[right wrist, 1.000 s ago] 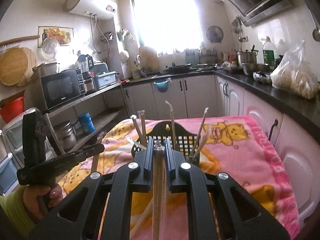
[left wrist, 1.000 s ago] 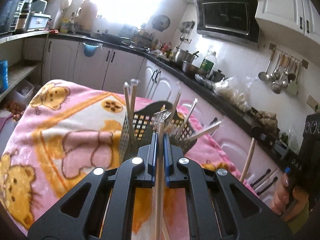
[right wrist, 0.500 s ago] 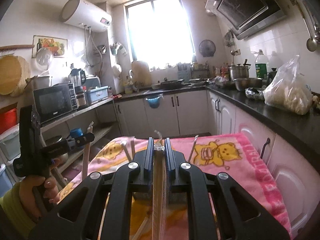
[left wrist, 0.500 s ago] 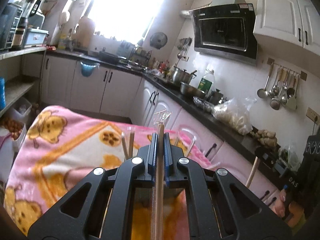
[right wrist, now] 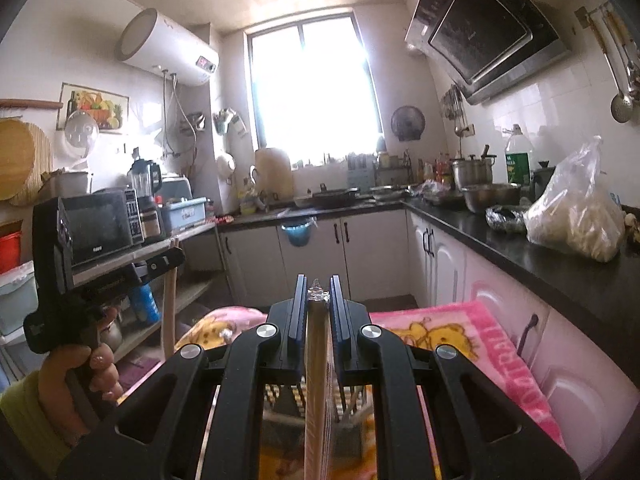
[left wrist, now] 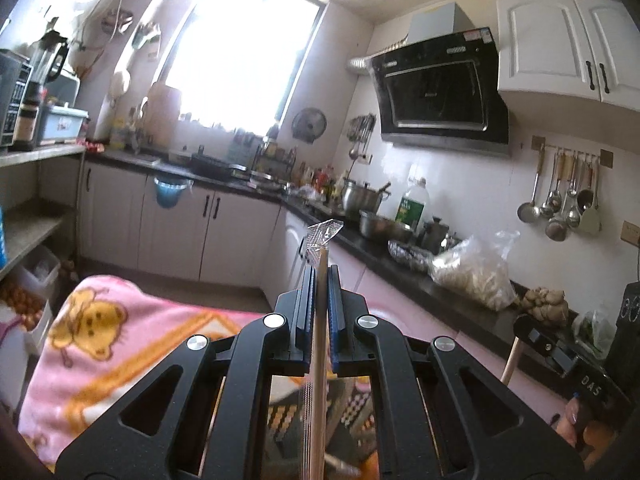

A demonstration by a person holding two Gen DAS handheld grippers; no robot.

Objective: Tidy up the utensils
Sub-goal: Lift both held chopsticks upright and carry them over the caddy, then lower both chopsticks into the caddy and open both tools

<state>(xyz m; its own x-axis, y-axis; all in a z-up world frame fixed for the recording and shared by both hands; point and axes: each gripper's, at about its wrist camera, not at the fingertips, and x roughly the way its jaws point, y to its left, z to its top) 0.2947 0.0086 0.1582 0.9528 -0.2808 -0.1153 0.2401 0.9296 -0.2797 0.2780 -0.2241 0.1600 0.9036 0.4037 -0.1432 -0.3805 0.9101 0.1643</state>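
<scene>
1. The pink blanket covers the worktop and fills the lower frame of both wrist views from 7 to 5 o'clock; it probably serves as soft padding under the utensils.
2. The dark mesh basket stands on the blanket, seen only through the gaps in the gripper frames at 6 o'clock. It looks like the holder the utensils are meant to go into, and both grippers are raised above it.
3. The left gripper has its jaws clamped on a wrapped chopstick pair, gripped along its length so it points forward. In the right wrist view this gripper sits at 9 o'clock in the person's hand, its stick hanging downward.
4. The right gripper has its jaws closed on a second wrapped chopstick pair, likewise held lengthwise, likely so it can be lowered end-first into the basket.
5. The clear wrapper tip sticks out past the left jaws toward 12 o'clock, so the grip falls below the loose plastic end.
</scene>
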